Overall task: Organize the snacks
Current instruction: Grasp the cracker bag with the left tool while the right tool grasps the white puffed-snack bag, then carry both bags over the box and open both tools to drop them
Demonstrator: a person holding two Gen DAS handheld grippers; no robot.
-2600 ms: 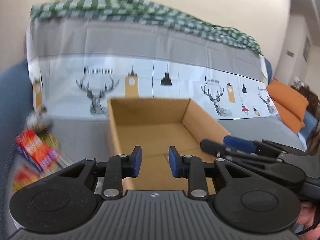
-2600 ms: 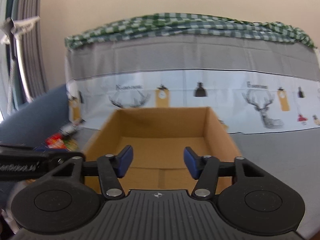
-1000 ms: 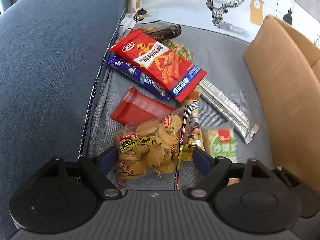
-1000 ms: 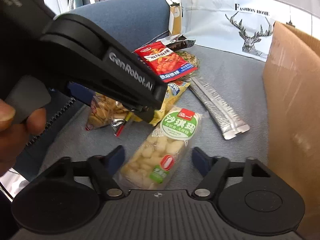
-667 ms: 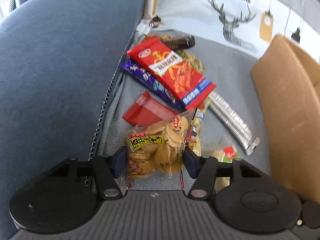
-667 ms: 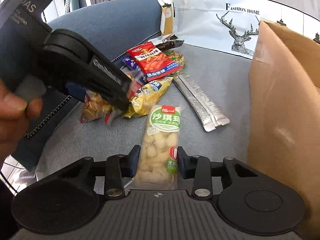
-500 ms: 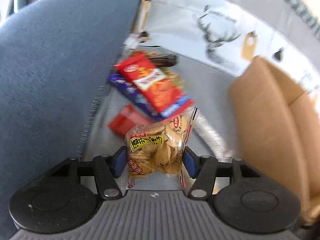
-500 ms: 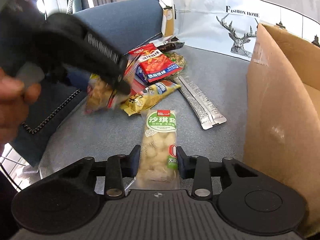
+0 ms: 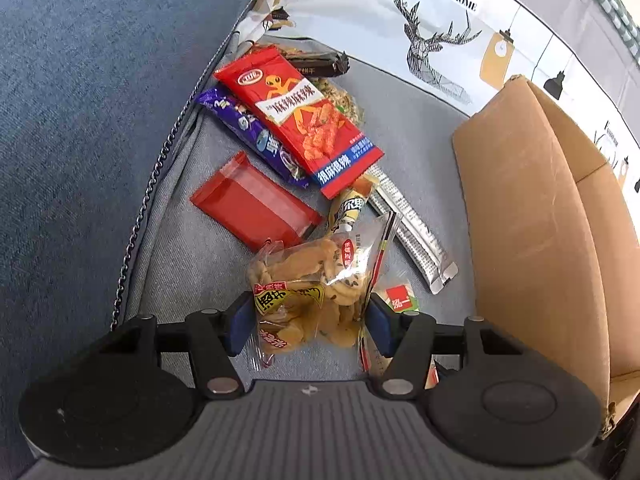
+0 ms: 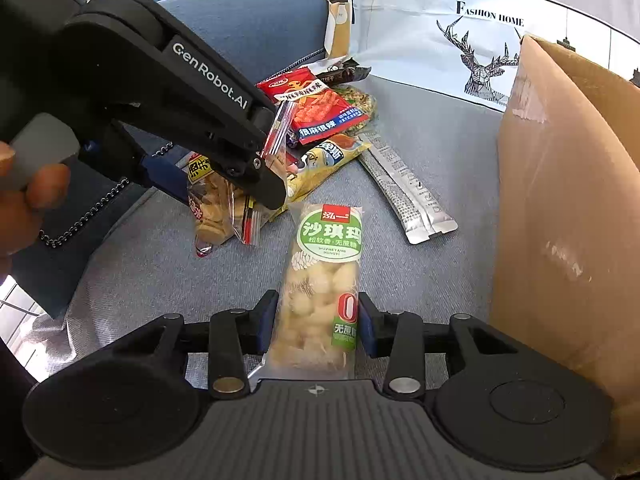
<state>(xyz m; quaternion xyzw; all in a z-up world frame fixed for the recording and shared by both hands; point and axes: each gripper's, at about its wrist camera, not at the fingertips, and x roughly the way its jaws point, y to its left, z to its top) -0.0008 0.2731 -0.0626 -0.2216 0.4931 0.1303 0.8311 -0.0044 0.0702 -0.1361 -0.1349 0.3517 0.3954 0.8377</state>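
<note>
My left gripper (image 9: 306,330) is shut on a clear bag of round crackers (image 9: 316,284) and holds it just above the grey sofa seat. In the right wrist view the same bag (image 10: 216,204) hangs from the left gripper (image 10: 224,168). My right gripper (image 10: 316,330) is shut on a long green-labelled pack of pale puffed snacks (image 10: 320,280), which lies along the seat. The open cardboard box (image 9: 532,216) stands to the right, also in the right wrist view (image 10: 568,216).
On the seat lie a red-and-blue spicy snack pack (image 9: 298,120), a purple wrapper (image 9: 248,136), a flat red packet (image 9: 252,204), a yellow pack (image 10: 320,164), a silver sachet (image 10: 408,192) and a dark bar (image 9: 316,65). A blue armrest (image 9: 80,120) rises left.
Both grippers swung from the box to the snack pile and closed, the left on the cracker bag, the right on the puffed-snack pack. The cracker bag has lifted slightly.
</note>
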